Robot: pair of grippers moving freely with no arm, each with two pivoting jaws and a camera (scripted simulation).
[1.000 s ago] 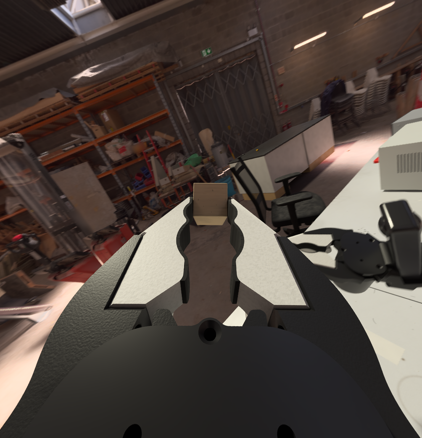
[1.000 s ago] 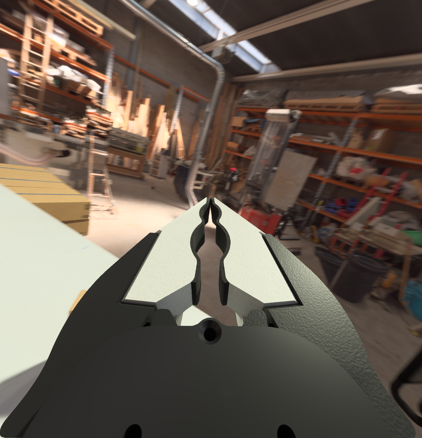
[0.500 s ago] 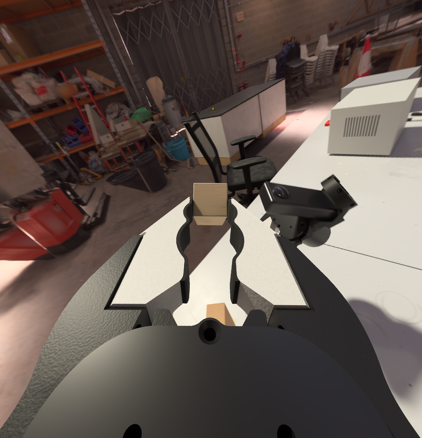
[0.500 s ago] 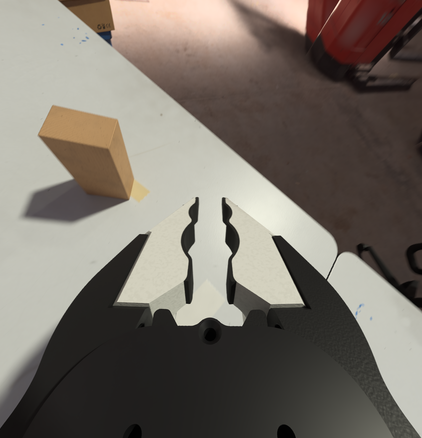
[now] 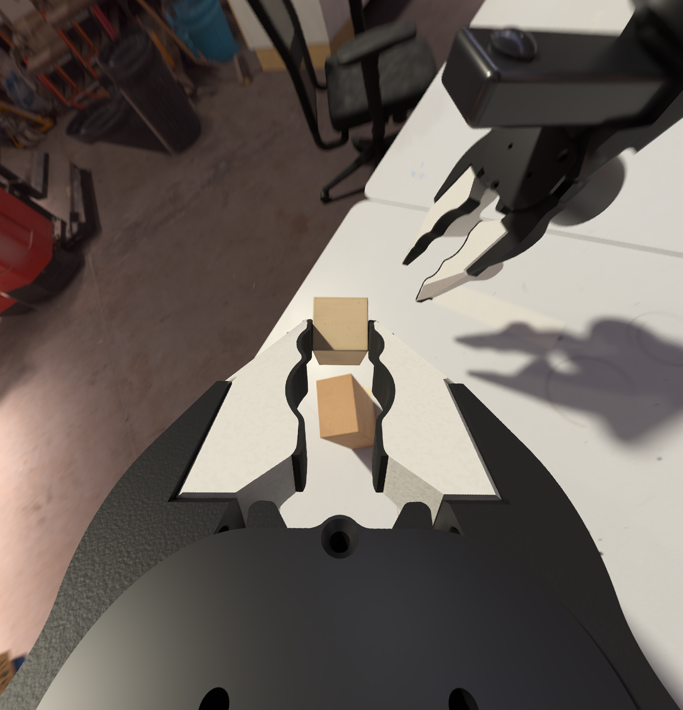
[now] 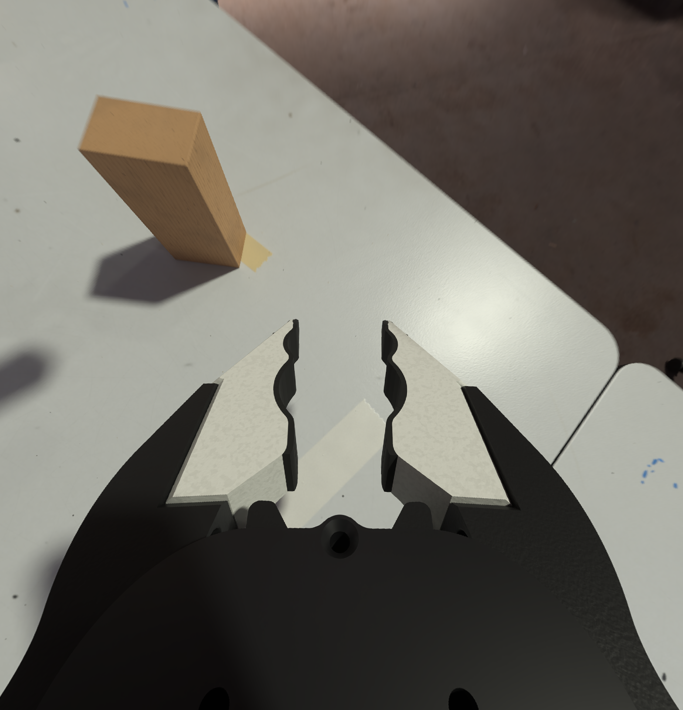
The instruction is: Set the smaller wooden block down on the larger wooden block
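Note:
My left gripper (image 5: 340, 326) is shut on the smaller, pale wooden block (image 5: 340, 329), held at the fingertips above the table. The larger, orange-brown wooden block (image 5: 344, 412) stands upright on the white table (image 5: 562, 499) below, seen between my left fingers. In the right wrist view the larger block (image 6: 163, 180) stands to the upper left of my right gripper (image 6: 340, 326), which is open and empty over the table. The right gripper also shows in the left wrist view (image 5: 436, 269), above and to the right of the blocks.
The table edge (image 6: 409, 161) runs diagonally close behind the larger block, with the floor beyond. A tan tape patch (image 6: 255, 251) lies at the block's foot. A strip of white tape (image 6: 340, 453) lies under my right gripper. An office chair (image 5: 370, 69) stands past the edge.
My left gripper has tilted down with the smaller block, bringing the larger block into view below it. My right gripper has opened wider and moved closer to the table.

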